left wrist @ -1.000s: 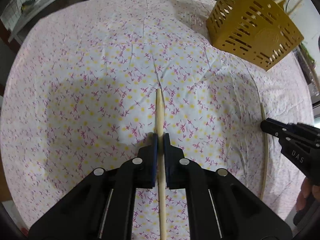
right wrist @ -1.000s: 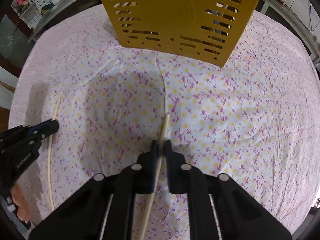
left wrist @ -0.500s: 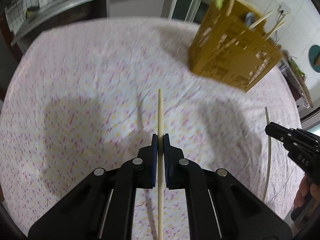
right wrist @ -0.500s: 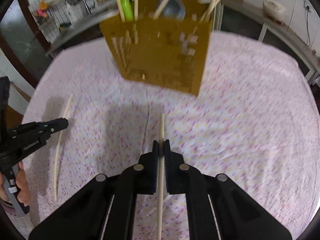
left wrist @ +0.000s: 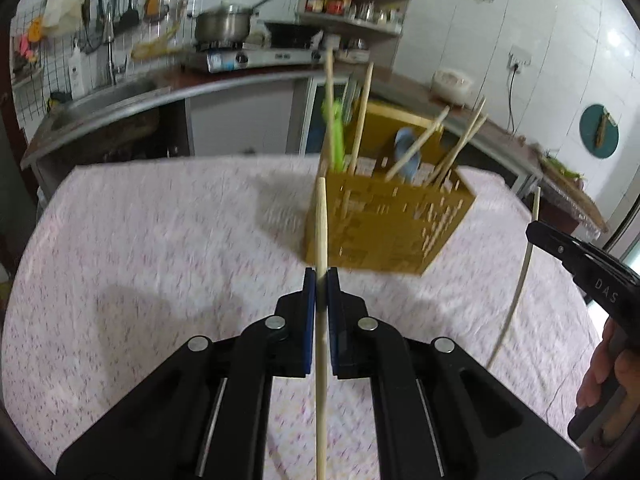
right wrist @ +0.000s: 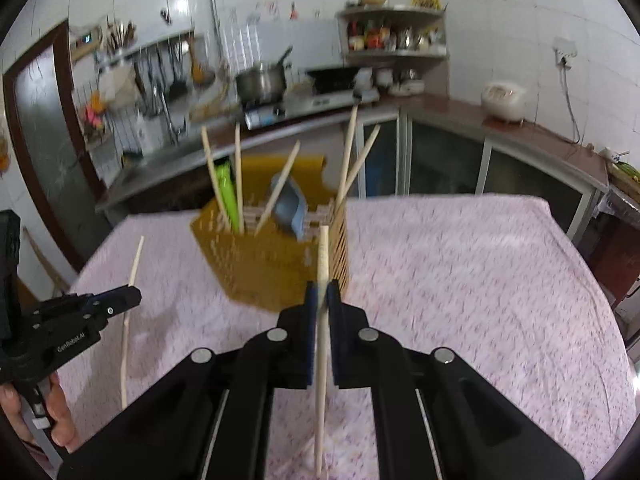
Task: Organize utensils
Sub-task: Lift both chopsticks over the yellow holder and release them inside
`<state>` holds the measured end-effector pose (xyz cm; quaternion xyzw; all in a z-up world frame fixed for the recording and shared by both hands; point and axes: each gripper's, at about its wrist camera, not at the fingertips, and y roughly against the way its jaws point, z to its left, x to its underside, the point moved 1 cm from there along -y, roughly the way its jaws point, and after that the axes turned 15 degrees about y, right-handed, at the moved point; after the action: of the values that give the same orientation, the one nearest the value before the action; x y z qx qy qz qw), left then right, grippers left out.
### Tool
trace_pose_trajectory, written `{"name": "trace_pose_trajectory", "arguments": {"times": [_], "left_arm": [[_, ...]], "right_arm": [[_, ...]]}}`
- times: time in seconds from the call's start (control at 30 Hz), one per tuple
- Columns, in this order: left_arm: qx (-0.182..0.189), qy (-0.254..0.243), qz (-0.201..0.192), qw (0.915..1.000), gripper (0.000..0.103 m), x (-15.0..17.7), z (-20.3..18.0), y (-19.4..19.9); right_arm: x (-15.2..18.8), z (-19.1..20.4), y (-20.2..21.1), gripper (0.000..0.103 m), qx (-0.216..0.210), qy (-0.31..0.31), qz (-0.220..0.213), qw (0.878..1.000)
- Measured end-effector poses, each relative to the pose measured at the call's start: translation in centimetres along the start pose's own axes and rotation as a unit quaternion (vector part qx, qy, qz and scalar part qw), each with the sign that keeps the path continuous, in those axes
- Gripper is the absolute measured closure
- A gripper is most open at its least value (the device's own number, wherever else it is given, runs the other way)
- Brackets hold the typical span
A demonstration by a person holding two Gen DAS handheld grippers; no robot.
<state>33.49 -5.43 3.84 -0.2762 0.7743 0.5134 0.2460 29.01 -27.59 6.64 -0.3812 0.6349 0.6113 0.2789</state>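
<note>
- My left tool [left wrist: 321,276] is clamping a wooden chopstick [left wrist: 321,216], pads pressed against both its sides, the stick pointing forward above the bench [left wrist: 140,240] with its floral cloth.
- My right tool [right wrist: 321,290] is gripping a second chopstick [right wrist: 323,252] the same way.
- Both sticks are pointing toward the yellow slotted utensil holder [left wrist: 392,232], which is standing on the bench just ahead of both tools.
- The holder is carrying several chopsticks, a green utensil [right wrist: 226,192] and a blue scoop [right wrist: 290,208].
</note>
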Motion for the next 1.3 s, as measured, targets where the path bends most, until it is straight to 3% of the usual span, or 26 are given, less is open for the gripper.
{"name": "trace_pose_trajectory", "arguments": {"times": [0.2,0.4,0.67,0.9,1.07,1.3], "left_arm": [[0.031,-0.003,-0.073,0.9968,0.098,-3.4,-2.8,1.4],[0.074,-0.014,-0.14,0.9874,0.098,-7.8,-5.9,2.4],[0.081,-0.03,-0.203,0.9754,0.098,-11.6,-8.2,1.4],[0.096,-0.04,-0.246,0.9636,0.098,-13.2,-8.8,-0.3],[0.115,-0.055,-0.279,0.9518,0.098,-14.1,-9.1,-2.1],[0.139,-0.027,-0.261,0.9548,0.098,-13.5,-7.2,-5.5]], "right_arm": [[-3.8,-1.4,2.1,0.097,0.018,-0.007,-0.056,0.998],[-8.7,-2.0,4.3,0.097,0.03,0.003,-0.111,0.993],[-13.0,-2.6,3.9,0.097,0.04,0.002,-0.155,0.987],[-14.2,-2.4,2.0,0.097,0.058,0.007,-0.185,0.981],[-14.2,-2.3,-0.3,0.097,0.054,0.01,-0.178,0.982],[-12.9,-2.0,-2.5,0.097,0.052,0.026,-0.168,0.984]]}}
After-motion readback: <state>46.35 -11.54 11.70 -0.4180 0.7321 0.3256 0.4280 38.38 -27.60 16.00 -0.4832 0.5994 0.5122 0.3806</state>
